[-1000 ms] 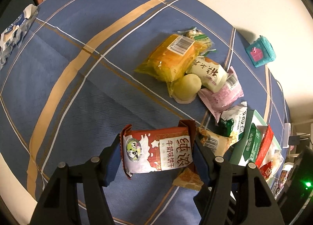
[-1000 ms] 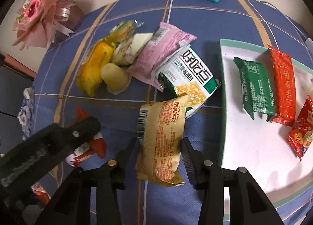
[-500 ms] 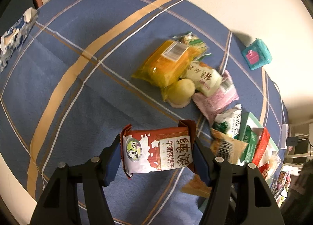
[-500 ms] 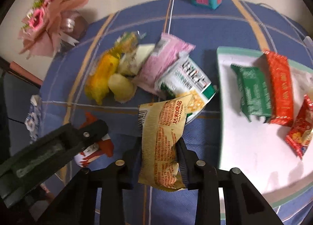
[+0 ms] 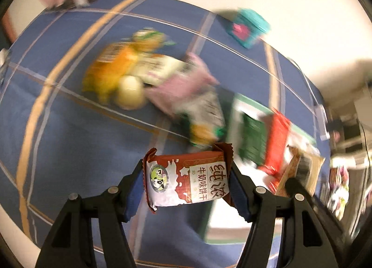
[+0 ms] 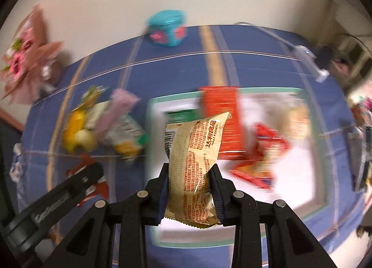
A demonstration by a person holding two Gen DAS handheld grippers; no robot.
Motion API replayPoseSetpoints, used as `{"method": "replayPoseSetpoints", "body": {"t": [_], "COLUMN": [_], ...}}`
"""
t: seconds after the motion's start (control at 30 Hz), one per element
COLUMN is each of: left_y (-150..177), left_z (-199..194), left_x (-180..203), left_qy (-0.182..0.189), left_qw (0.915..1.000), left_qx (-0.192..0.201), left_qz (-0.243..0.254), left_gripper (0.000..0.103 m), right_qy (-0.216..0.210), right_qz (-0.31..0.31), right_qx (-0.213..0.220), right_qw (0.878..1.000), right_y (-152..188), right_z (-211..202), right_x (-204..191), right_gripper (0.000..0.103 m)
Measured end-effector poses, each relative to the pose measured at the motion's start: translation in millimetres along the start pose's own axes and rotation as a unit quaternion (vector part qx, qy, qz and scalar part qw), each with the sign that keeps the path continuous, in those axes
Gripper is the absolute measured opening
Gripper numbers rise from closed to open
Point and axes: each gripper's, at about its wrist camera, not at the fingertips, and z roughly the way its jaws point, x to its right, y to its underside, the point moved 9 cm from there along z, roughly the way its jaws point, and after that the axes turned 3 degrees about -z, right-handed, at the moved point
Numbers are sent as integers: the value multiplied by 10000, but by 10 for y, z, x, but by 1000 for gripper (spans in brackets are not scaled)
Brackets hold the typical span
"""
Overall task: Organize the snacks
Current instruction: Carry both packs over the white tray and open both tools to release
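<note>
Snacks were held in both tools: the right tool (image 6: 189, 189) squeezed a tan pack (image 6: 197, 163), long side pointing up the frame, right over the white tray (image 6: 300, 175). The left tool (image 5: 186, 186) gripped a red biscuit pack (image 5: 188, 180) sideways, tray to its right.

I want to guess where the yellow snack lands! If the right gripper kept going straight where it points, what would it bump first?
Probably the white tray: the right gripper, shut on the yellow snack packet, seems aimed there, though blur hides depth.
</note>
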Motion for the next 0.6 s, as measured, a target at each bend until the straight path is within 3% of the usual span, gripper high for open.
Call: {"method": "replayPoseSetpoints", "body": {"t": [0.3, 0.6], "left_y": [538, 753], "left_z": [232, 456], "left_x": [847, 1045], "left_qy": [66, -77], "left_qw": [9920, 9868], "left_qx": [-401, -651], "left_qz": [1194, 1482], "left_gripper": [68, 68], "right_qy": [751, 888], "right_qz": [734, 1130], "right_qx": [22, -302], "right_qw": [9945, 9892], "right_y": [41, 218], "right_z": [-117, 12], "right_x": [1193, 1683], "right_gripper": [35, 35]}}
